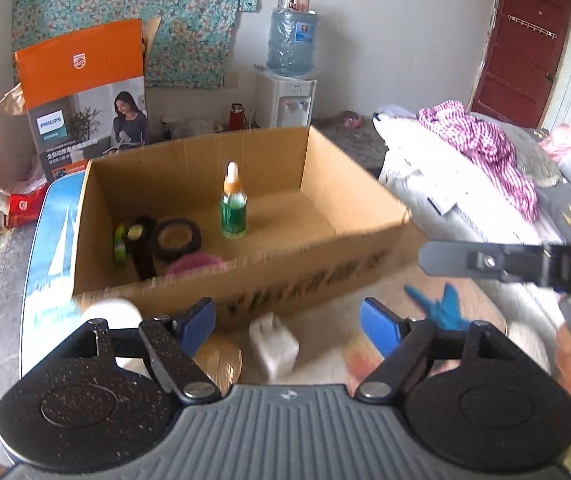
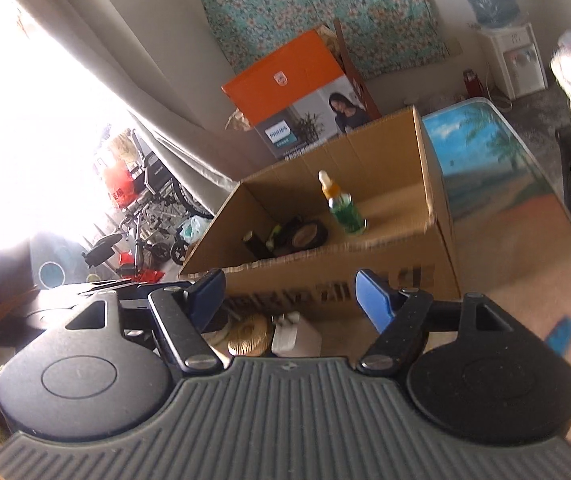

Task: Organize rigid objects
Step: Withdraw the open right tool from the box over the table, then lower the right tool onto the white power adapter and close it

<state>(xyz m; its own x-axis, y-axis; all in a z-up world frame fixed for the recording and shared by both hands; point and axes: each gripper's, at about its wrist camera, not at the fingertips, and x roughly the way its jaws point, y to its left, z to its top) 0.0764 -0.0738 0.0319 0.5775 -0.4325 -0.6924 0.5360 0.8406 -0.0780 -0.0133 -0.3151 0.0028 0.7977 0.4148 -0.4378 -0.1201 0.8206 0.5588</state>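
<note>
cardboard forms the open box (image 1: 325,200) that stands on the surface (image 1: 481,304), and four or five things are already seen inside it: one green dropper bottle (image 1: 233,208) upright near the middle, and, at the near left corner, one black ring-shaped piece (image 1: 177,240), one black stick-like item (image 1: 141,248), one small green-yellow item (image 1: 119,242) and something pink (image 1: 201,262) half hidden by the near wall. outside the box, just before its near wall, three loose things are counted in the left wrist view: one white plug-like block (image 1: 275,344), one gold ribbed disc (image 1: 221,360) touching its left side, and one white round object (image 1: 113,312) further left; one blue item (image 1: 441,308) lies to the right, blurred. the left claw (image 1: 285,326) is spread, nothing between its pads, and the white block sits almost directly between and just beyond them, its long axis apparently running near to far, though blur makes this uncertain. the right claw (image 2: 289,300) is likewise spread and empty; in its view the block (image 2: 295,334) and disc (image 2: 247,334) lie low between the fingers too. it is judged that the left claw is the better lined up on the block, the right claw being nearer the blue item.
</note>
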